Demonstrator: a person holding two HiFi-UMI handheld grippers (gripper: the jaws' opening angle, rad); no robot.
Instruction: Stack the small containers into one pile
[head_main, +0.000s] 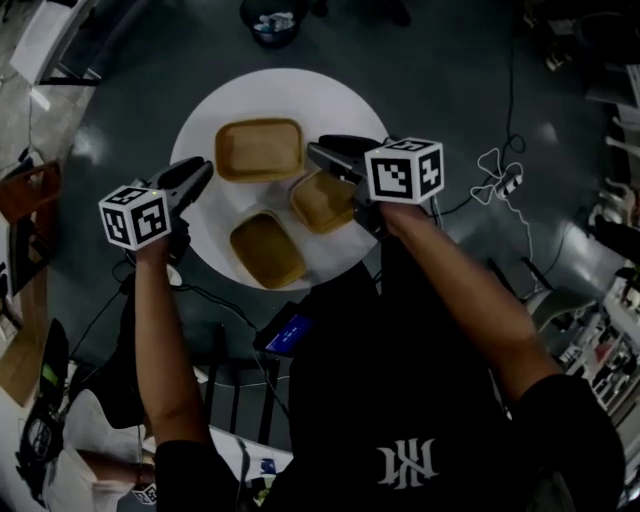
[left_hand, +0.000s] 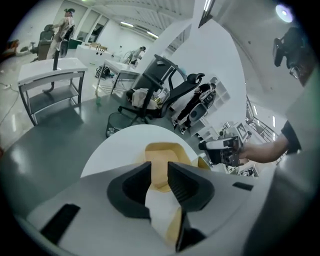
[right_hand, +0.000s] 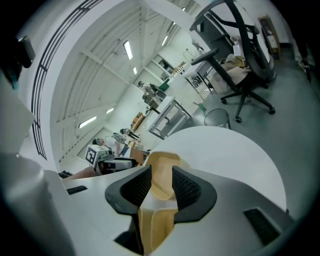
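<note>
Left gripper (head_main: 203, 170): jaws were apart and held nothing; it hovered at the left edge of the round white table (head_main: 205, 120).
Right gripper (head_main: 318, 152): jaws were also apart, with nothing clamped, above the table's right side.
Large container (head_main: 259, 150): lay between the two grippers' tips, ahead of both, untouched.
Right container (head_main: 320, 202): lay just under the right gripper.
Near container (head_main: 267, 250): lay at the table's near edge, apart from both grippers.
</note>
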